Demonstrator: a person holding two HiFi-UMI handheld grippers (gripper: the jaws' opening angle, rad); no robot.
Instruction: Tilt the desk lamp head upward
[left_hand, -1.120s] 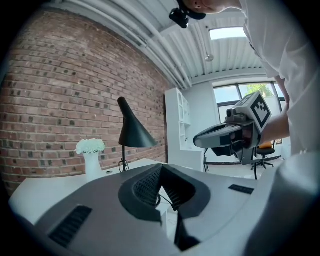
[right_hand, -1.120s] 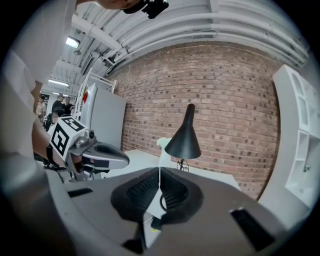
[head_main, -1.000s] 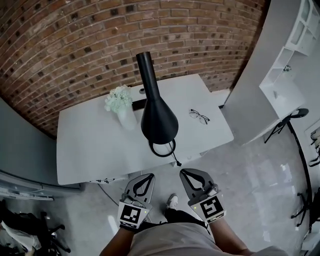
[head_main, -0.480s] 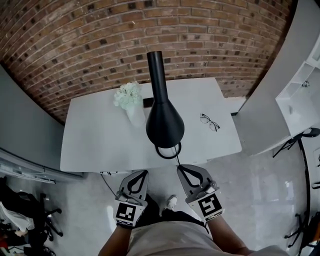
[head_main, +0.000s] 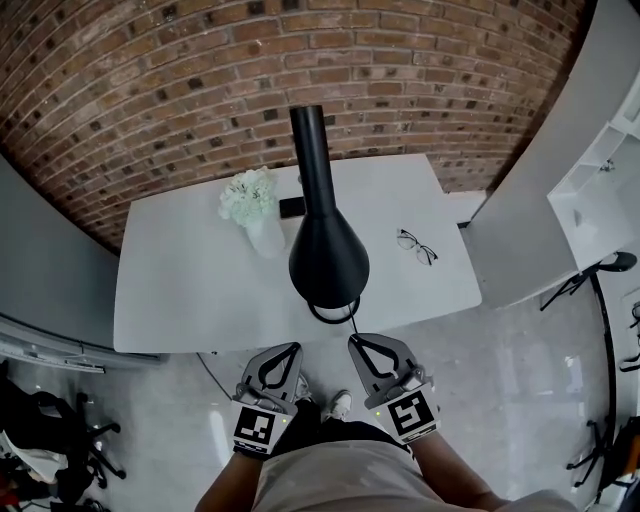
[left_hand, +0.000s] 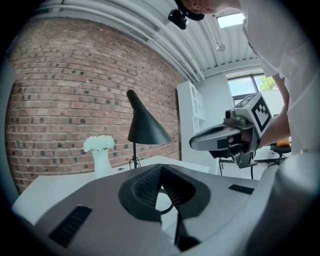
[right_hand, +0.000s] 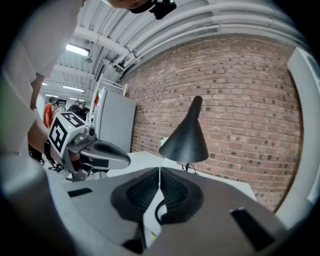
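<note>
Your left gripper (head_main: 290, 350) and right gripper (head_main: 356, 342) hang side by side just off the near edge of the white table (head_main: 180, 290), above the grey floor (head_main: 520, 380), and touch nothing. Each gripper's own view shows its jaws pressed together at the tips, with nothing between them.

The black desk lamp (head_main: 322, 200) stands near the table's front edge, just beyond your grippers. Its cone head (head_main: 329, 262) opens downward and toward you, and the narrow end points back toward the brick wall (head_main: 200, 90). Its ring base (head_main: 335, 312) rests on the tabletop, with a thin cable (head_main: 353, 322) running off the edge.

A white vase of white flowers (head_main: 250, 205) stands just left of the lamp. A small dark flat object (head_main: 291, 207) lies between the vase and the lamp. A pair of glasses (head_main: 417, 246) lies to the right, apart from both.

The table backs onto the brick wall, and white shelving (head_main: 600, 180) stands at the room's right side.
</note>
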